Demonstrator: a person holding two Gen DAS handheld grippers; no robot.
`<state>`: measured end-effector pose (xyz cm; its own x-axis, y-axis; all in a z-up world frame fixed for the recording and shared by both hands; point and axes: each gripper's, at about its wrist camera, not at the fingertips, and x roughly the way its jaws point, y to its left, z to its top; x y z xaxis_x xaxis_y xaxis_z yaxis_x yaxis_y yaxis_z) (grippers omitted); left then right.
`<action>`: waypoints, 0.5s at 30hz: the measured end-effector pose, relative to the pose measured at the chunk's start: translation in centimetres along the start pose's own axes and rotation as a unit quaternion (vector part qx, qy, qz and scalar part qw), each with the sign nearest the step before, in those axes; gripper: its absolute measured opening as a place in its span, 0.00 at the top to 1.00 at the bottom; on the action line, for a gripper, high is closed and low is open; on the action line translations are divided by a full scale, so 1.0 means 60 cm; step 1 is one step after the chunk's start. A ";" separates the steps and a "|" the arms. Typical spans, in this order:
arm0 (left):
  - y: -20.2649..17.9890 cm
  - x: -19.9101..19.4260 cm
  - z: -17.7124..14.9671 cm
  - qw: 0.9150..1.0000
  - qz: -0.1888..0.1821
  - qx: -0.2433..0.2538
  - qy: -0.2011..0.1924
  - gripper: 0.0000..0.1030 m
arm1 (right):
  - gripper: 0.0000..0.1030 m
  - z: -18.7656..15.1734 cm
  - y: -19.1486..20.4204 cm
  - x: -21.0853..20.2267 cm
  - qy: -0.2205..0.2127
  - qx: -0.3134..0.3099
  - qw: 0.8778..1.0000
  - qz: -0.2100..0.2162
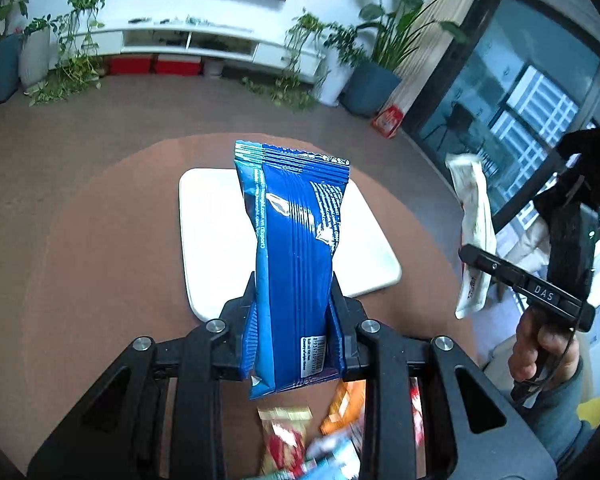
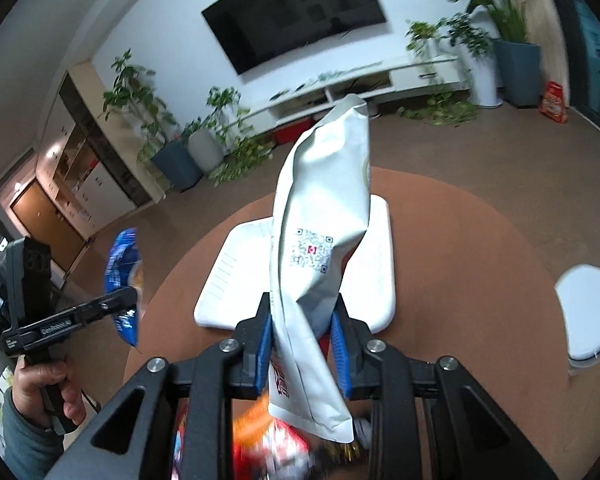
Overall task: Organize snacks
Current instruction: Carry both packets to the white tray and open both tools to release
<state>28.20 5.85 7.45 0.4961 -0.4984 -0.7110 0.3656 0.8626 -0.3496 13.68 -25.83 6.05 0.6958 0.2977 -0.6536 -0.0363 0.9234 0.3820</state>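
Note:
My left gripper [image 1: 294, 300] is shut on a blue snack packet [image 1: 294, 240], held upright above the round brown table [image 1: 100, 260]. My right gripper [image 2: 302, 312] is shut on a white snack pouch [image 2: 324, 208] with a QR code, also standing upright. Both packets hang in front of a white rectangular tray [image 1: 208, 220] [image 2: 380, 248] on the table. Each wrist view catches the other gripper at its side: the right gripper [image 1: 474, 258] holding the white pouch [image 1: 474, 208], the left gripper [image 2: 130, 296] holding the blue packet [image 2: 124, 264]. A blurred pile of loose snacks [image 1: 300, 436] [image 2: 284, 440] lies below the fingers.
A white round stool [image 2: 586, 316] stands right of the table. Potted plants [image 1: 380, 52], a white TV cabinet [image 1: 204, 40] and a wall TV [image 2: 296, 12] line the far wall. A red bag [image 1: 388, 120] sits on the floor by dark glass doors [image 1: 520, 92]. A person's hand [image 2: 44, 388] grips the left handle.

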 end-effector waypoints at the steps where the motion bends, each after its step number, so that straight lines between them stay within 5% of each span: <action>1: 0.003 0.021 0.018 1.000 0.004 0.003 0.013 0.74 | 0.73 0.016 -0.003 0.027 0.012 -0.002 1.000 0.004; 7: 0.035 0.123 0.083 0.998 0.004 -0.011 0.066 0.74 | 0.73 0.072 -0.026 0.157 0.063 -0.013 0.998 -0.012; 15: 0.070 0.225 0.070 0.992 0.019 -0.030 0.121 0.74 | 0.73 0.053 -0.055 0.235 0.107 -0.030 0.993 -0.045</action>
<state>39.75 2.35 -1.03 0.3034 -0.4359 -0.8473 0.2986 0.8879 -0.3498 25.90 -25.48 -2.35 0.5297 0.2525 -0.8097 -0.0276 0.9593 0.2811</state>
